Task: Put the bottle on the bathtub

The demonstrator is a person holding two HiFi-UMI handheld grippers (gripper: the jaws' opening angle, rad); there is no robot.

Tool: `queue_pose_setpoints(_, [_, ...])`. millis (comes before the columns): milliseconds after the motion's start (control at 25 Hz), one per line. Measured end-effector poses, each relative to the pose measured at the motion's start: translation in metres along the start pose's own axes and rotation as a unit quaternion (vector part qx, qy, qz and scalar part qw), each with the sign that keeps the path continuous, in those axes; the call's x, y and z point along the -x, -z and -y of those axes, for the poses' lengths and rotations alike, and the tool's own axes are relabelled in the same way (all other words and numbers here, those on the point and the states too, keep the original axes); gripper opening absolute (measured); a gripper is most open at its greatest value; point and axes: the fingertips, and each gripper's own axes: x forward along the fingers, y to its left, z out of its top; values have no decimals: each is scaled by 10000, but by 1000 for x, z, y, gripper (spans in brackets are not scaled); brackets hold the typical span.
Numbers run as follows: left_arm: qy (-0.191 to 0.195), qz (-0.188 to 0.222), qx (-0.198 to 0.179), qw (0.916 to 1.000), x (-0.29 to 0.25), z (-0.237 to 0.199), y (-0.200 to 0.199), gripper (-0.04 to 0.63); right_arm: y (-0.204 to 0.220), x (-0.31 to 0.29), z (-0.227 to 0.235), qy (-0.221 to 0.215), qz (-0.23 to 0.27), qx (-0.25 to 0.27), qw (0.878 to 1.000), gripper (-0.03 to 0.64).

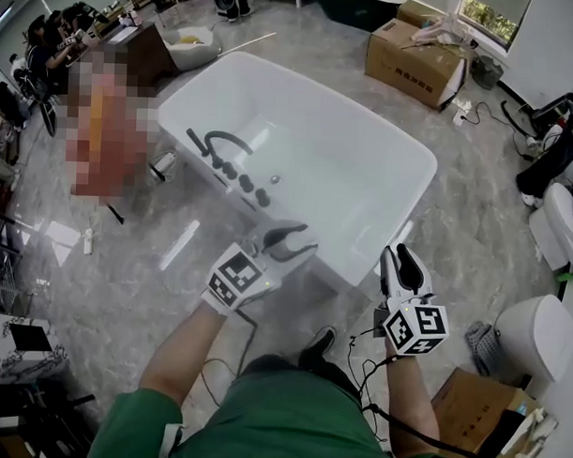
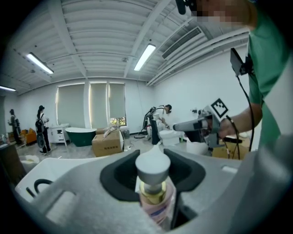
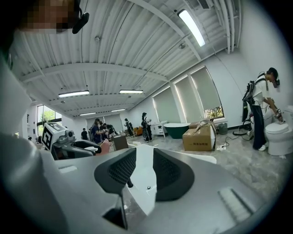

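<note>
1. In the left gripper view the bottle (image 2: 154,201) stands upright. Its long axis runs from 6 to 12 o'clock, and its white cap (image 2: 153,166) is at the 12 o'clock end, above a gold collar and a pale body with a pinkish label.
2. The left gripper (image 1: 294,241) is clamped on the bottle. The two dark pads press on it from 9 and 3 o'clock, just below the cap, and the body runs down between the grey jaws toward the camera.
3. The cap rises slightly above the pads; the base is hidden low between the jaws.
4. In the head view the left gripper points toward about 1 o'clock. Its jaw tips are at the near rim of the white bathtub (image 1: 364,160), at roughly 6 o'clock of the tub. The bottle is too small to pick out there, and it cannot be told whether it touches the rim.
5. The black faucet fittings (image 1: 228,160) sit on the tub's left rim, at about 11 o'clock from the left gripper.
6. The right gripper (image 1: 404,265) is at 3 o'clock from the left one, beside the tub's near corner, and points toward 12 o'clock. Its jaws stand slightly apart with nothing between them, and the white tub shows through the gap.
7. A cardboard box (image 1: 415,54) lies on the floor beyond the tub, at about 1 o'clock.
</note>
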Motion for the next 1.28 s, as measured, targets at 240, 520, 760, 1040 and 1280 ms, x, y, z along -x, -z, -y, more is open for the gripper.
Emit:
queue_pose_setpoints(240, [170,-281,28,9995,-34,-17,23,158,6,-18,30,80,-138,-109,9998,115])
queue_pose_setpoints(520, [653,-494,-65,9966,-61,-40,53,158,28,-38,49,527,-295,-247,9979,115])
queue_pose_setpoints(760, [1173,-605,-47,9912,-90,-53,80,158,49,-41,66,1073,-440,-411,9924,115])
queue_pose_setpoints(1040, [1613,-829,-249,9831,-118,-67,116,158,67,-50,78,1534,-498,-544,9854,115])
queue_pose_setpoints(1280, [1984,-1050,-472,9733,-137,-75,144,156,86,-56,86,1851,-564,-705,9786,115])
